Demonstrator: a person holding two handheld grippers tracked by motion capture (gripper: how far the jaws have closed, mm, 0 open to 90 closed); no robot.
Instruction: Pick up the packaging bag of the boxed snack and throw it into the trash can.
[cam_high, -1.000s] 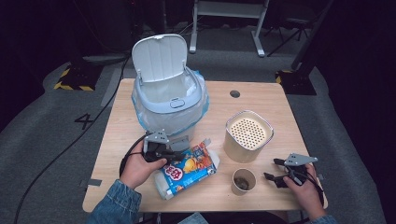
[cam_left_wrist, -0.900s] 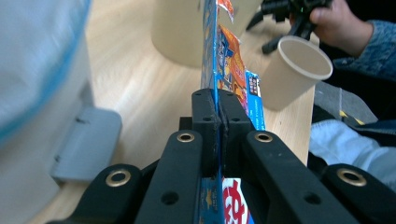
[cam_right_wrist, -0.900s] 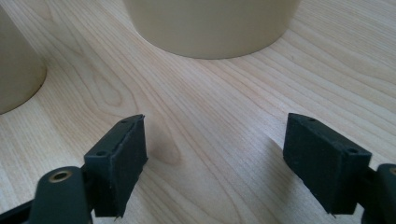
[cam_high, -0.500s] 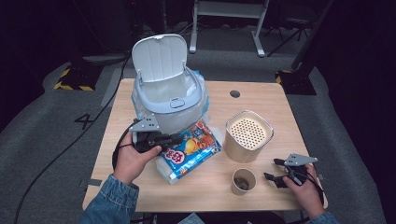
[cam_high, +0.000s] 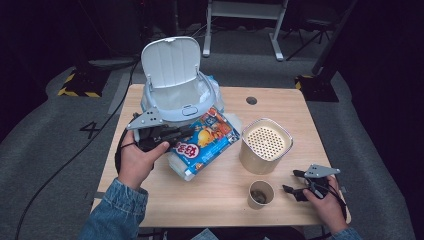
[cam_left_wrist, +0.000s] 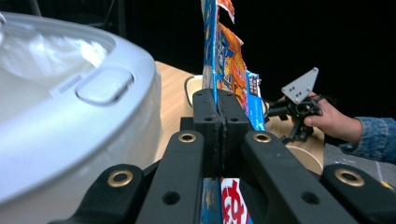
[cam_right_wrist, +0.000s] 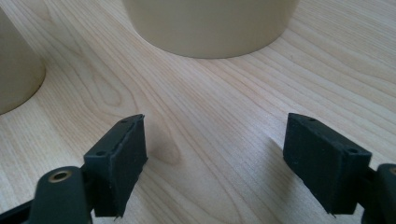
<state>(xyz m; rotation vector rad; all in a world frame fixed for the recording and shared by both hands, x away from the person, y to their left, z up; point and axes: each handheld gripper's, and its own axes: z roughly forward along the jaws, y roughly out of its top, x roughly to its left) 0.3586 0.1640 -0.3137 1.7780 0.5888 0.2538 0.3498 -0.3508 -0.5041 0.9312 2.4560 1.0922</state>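
Crinkly blue-and-orange printed plastic, a snack bag (cam_high: 202, 140), is hanging clamped by its edge between the pressed-together jaws of the left gripper (cam_high: 167, 135), lifted off the pale wooden table (cam_high: 215, 200) and lying just in front of the white lidded bin (cam_high: 175, 95), whose lid is standing open. In the left gripper view the bag (cam_left_wrist: 224, 56) is rising upright out of the jaws, right beside the bin's rounded rim (cam_left_wrist: 93, 107).

To my eye the bag is heading for the bin. Doing that well is calling for a firm pinch, since only a thin edge is being held, and for clearing the rim fully before tipping the bag over the opening; its slack lower end could catch on the front lip.

Over at the table's near right corner, the right gripper (cam_high: 300, 186) is resting with its jaws apart around nothing, near the small paper cup (cam_high: 261, 194) and the tan perforated-top canister (cam_high: 266, 145).
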